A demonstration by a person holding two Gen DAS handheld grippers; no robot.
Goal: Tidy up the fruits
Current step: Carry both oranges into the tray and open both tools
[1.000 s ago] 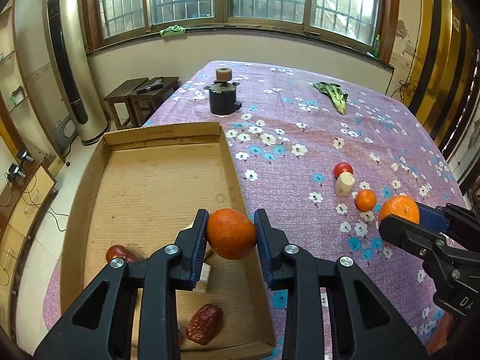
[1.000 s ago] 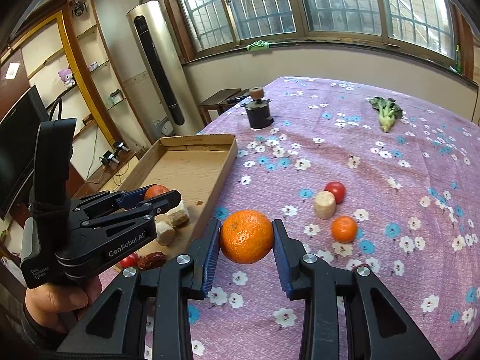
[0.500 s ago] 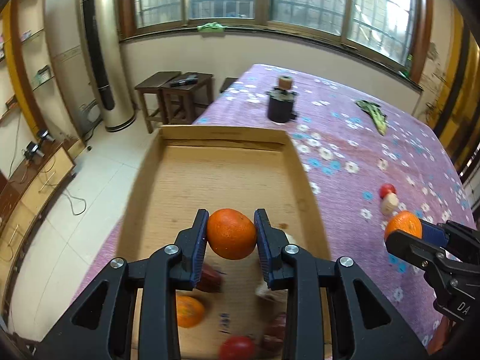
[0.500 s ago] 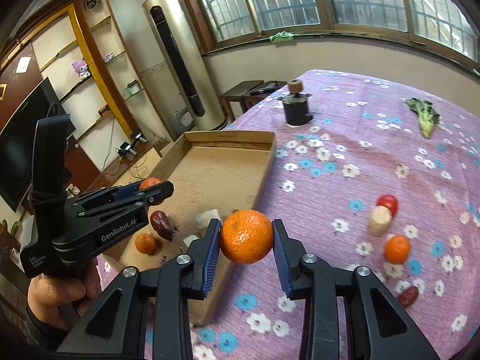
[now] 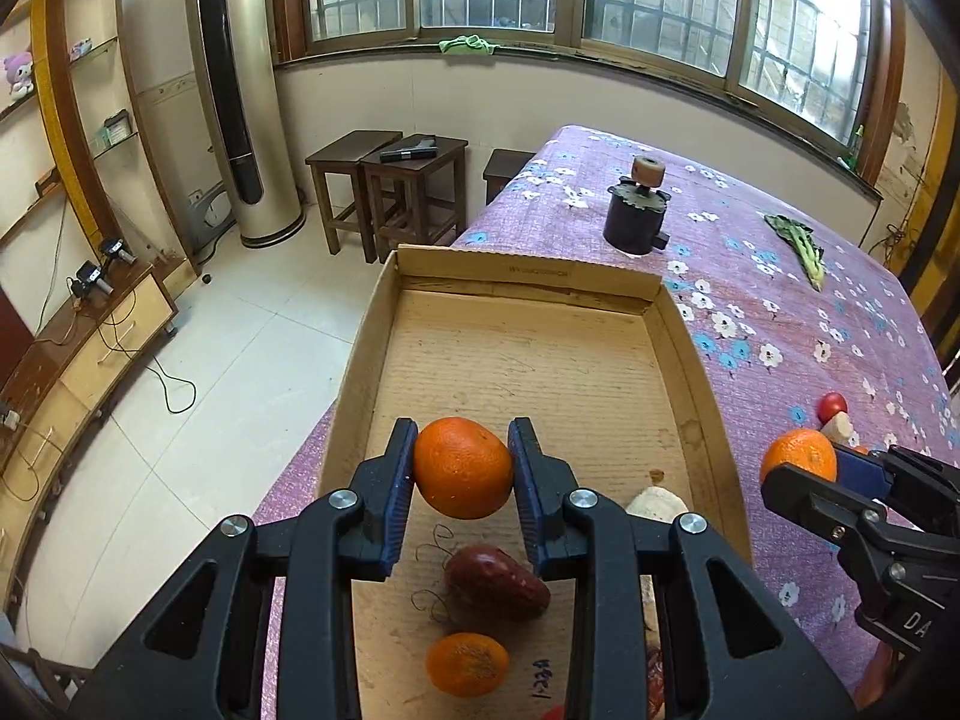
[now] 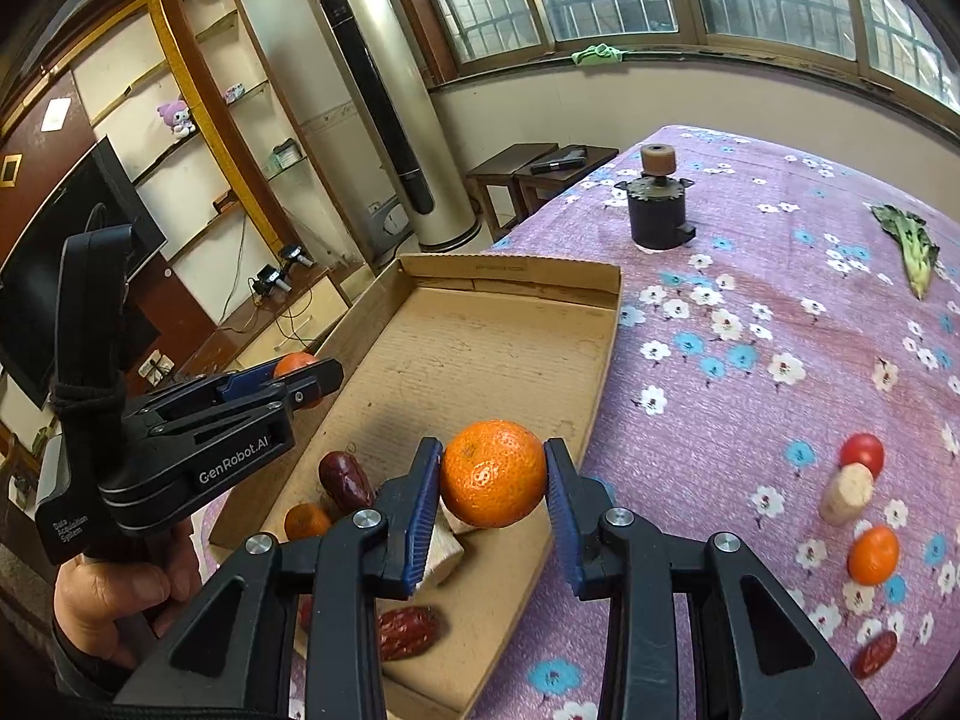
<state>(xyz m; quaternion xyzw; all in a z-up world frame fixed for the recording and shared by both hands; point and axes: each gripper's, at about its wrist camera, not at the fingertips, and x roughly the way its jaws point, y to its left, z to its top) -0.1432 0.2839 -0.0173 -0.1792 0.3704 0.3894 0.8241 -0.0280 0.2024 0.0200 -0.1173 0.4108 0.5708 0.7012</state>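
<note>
My left gripper [image 5: 462, 468] is shut on an orange [image 5: 462, 467] and hangs over the near part of the cardboard tray [image 5: 522, 282]. My right gripper [image 6: 492, 483] is shut on a second orange [image 6: 493, 473] above the tray's [image 6: 603, 348] near right side. In the tray lie a dark red date [image 5: 495, 582], a small tangerine [image 5: 467, 663] and a pale chunk [image 5: 655, 504]. On the cloth to the right sit a cherry tomato [image 6: 862, 451], a pale stub [image 6: 846, 492], a tangerine [image 6: 873, 553] and a date [image 6: 875, 653].
A dark cylinder with a cork knob [image 6: 659, 204] stands on the purple flowered tablecloth [image 6: 750, 312] behind the tray. A leafy green [image 6: 912, 246] lies far right. Wooden stools [image 5: 390, 192] and a tall floor-standing unit [image 5: 240, 90] stand off the table's left end. A hand [image 6: 114, 594] holds the left gripper.
Both grippers carried their oranges leftward from over the cloth to over the tray. The fruit in the tray's near end has come into view beneath them. Neither grip changed.
</note>
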